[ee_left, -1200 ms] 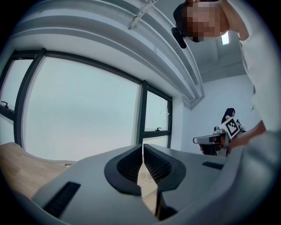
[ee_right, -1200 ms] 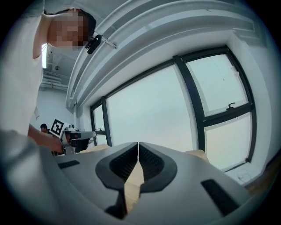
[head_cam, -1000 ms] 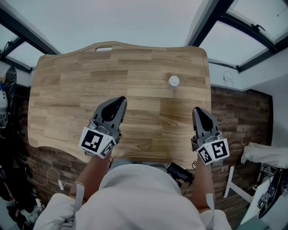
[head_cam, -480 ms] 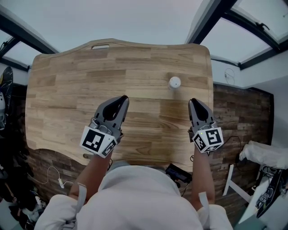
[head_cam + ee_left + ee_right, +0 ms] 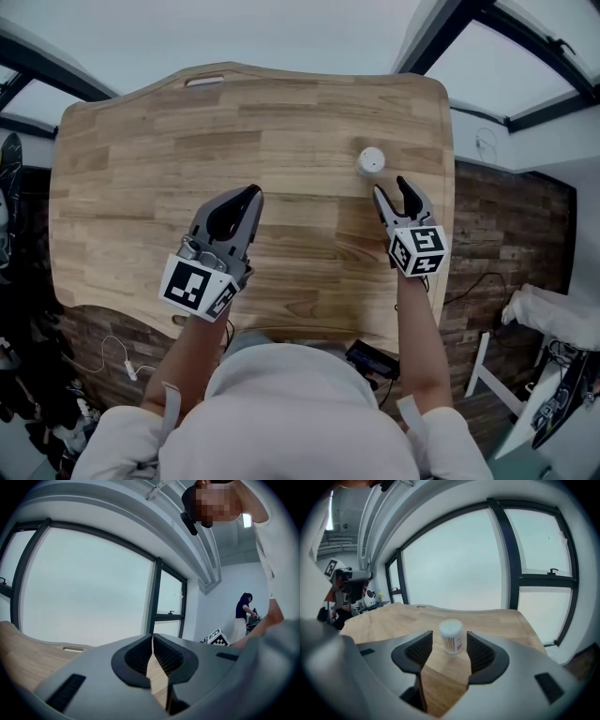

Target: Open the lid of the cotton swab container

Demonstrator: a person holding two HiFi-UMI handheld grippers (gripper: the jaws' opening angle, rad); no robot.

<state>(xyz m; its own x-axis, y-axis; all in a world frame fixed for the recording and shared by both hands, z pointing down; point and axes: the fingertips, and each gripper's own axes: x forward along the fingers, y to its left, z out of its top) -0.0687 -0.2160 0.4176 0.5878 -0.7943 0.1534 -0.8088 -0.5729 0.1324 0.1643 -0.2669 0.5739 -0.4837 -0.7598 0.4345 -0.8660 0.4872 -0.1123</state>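
Wooden table (image 5: 131, 131) lay beneath both tools. The left gripper (image 5: 249, 197) hovered with its jaws pressed together, nothing between them. The right gripper (image 5: 389, 187) had just been opening its jaws, which stood spread. The cotton swab container (image 5: 371, 160) stood upright just ahead of their tips, untouched.

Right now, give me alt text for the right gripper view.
A small white-lidded cotton swab container stands upright on the wooden table, framed by the right tool's jaws, which have just been opening; it sits beyond the tips, with nothing between them. Large windows fill the background.
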